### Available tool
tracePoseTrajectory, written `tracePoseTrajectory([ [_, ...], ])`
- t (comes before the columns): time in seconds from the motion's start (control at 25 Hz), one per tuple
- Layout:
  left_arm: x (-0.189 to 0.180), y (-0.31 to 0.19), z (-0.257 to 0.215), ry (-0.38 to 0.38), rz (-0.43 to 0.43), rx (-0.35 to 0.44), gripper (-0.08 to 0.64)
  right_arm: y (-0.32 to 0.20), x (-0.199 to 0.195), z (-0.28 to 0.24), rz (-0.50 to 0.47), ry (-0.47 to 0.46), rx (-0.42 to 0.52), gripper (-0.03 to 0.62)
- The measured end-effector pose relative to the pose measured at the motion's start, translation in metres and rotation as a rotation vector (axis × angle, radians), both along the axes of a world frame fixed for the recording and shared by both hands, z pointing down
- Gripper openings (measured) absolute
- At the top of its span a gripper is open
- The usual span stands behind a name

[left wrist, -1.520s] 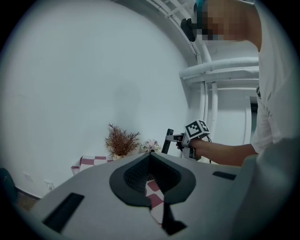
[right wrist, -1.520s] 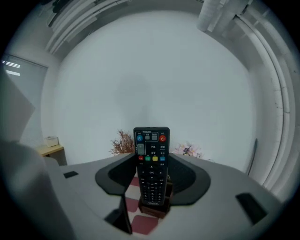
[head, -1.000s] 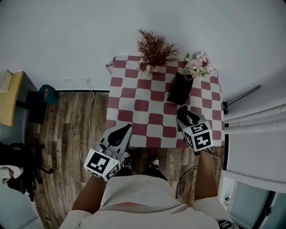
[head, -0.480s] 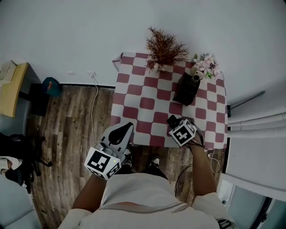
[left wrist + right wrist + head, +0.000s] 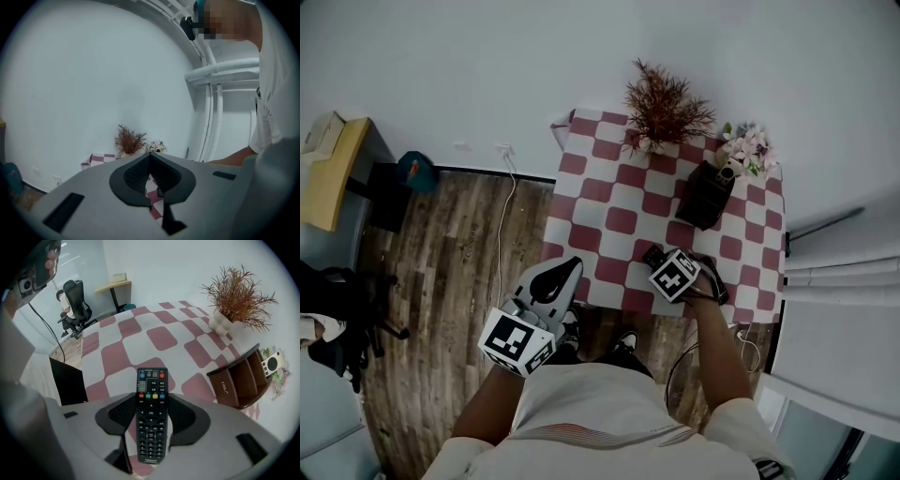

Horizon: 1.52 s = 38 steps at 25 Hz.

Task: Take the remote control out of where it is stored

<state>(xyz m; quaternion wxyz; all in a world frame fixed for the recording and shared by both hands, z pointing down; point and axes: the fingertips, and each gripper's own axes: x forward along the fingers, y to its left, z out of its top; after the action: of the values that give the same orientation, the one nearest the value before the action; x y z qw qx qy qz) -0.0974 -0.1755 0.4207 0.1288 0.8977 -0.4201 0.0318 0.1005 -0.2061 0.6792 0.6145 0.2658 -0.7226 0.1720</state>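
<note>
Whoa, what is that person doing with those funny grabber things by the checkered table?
A person holds a two-jaw gripper in each hand at a table with a red-and-white checkered cloth. The right gripper is shut on a slim black remote control with coloured buttons, held over the cloth and apart from the dark brown wooden holder. A small white remote sits in that holder. The left gripper is shut and empty, near the table's front corner.

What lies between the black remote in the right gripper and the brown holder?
Only bare checked tablecloth separates the black remote and the brown holder; the right gripper view shows it.
</note>
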Motion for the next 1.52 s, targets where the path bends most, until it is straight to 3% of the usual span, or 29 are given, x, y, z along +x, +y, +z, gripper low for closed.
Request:
tracePoseTrajectory([
  [0.32, -0.005, -0.001, 0.004, 0.013, -0.012, -0.010, 0.006, 0.004, 0.000, 0.014, -0.030, 0.002, -0.003, 0.216],
  [0.6, 0.000, 0.002, -0.003, 0.010, -0.004, 0.004, 0.006, 0.004, 0.005, -0.001, 0.007, -0.096, 0.052, 0.232],
  [0.72, 0.007, 0.004, -0.009, 0.009, 0.010, 0.020, 0.006, -0.002, 0.008, -0.031, 0.078, -0.206, 0.155, 0.232],
  [0.96, 0.022, 0.008, -0.024, -0.005, 0.038, 0.070, 0.006, 0.001, 0.009, -0.120, 0.233, -0.582, 0.372, 0.209],
  [1.12, 0.033, 0.008, -0.038, -0.018, 0.055, 0.104, 0.006, 0.011, 0.021, -0.181, 0.303, -0.748, 0.542, 0.114],
  [1.24, 0.045, 0.009, -0.045, -0.022, 0.076, 0.131, 0.006, 0.020, 0.033, -0.215, 0.342, -0.818, 0.654, 0.060],
  [1.52, 0.077, 0.013, -0.063, -0.015, 0.130, 0.176, 0.006, 0.044, 0.069, -0.278, 0.412, -0.887, 0.890, 0.021],
])
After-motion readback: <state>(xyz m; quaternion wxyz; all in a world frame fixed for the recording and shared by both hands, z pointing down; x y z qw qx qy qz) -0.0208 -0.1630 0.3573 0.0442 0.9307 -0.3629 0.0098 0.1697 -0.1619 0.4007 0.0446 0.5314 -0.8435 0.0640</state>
